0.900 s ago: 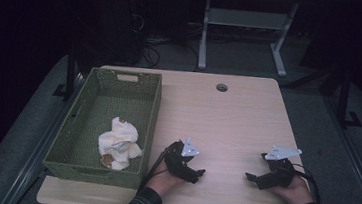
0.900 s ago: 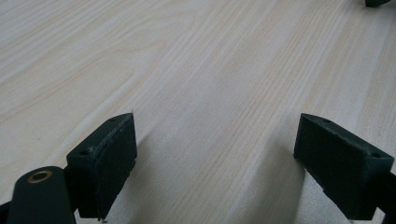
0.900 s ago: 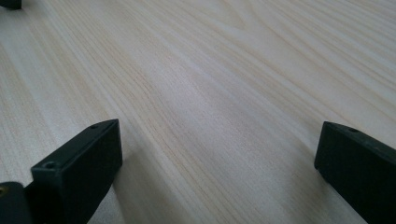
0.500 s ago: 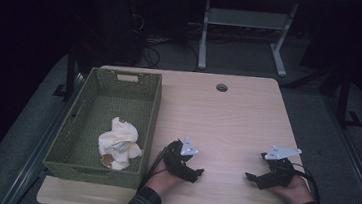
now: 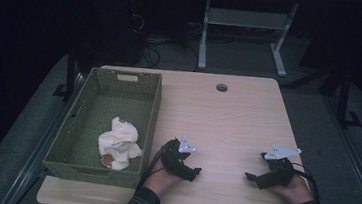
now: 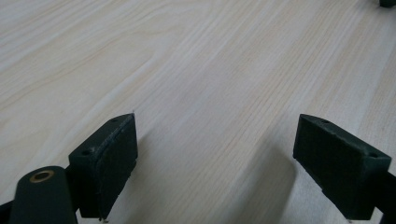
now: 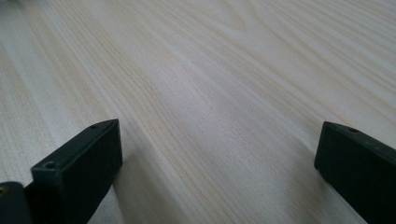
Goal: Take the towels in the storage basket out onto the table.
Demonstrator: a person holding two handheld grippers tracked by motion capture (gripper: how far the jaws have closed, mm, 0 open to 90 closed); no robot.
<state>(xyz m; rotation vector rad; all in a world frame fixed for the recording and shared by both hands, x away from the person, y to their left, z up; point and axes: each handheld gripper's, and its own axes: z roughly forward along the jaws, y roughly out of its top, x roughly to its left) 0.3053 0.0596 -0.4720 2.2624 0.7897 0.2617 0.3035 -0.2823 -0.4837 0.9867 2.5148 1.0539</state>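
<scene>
My left gripper [image 5: 195, 173] rests on the wooden table [image 5: 228, 116] near its front edge, just right of a green woven basket [image 5: 150, 114]. In the left gripper view its jaws [image 6: 215, 163] stand wide apart over bare wood, so it is open. My right gripper [image 5: 249, 178] lies on the table at the front right, pointing left toward the other one. Its jaws [image 7: 217, 168] are also spread with nothing between them. A crumpled white cloth [image 5: 117, 141] lies in the near end of the basket.
The basket takes up the table's left side. A round cable hole [image 5: 221, 87] sits near the far edge. Behind the table stands a metal frame [image 5: 246, 33] on a dark floor with cables.
</scene>
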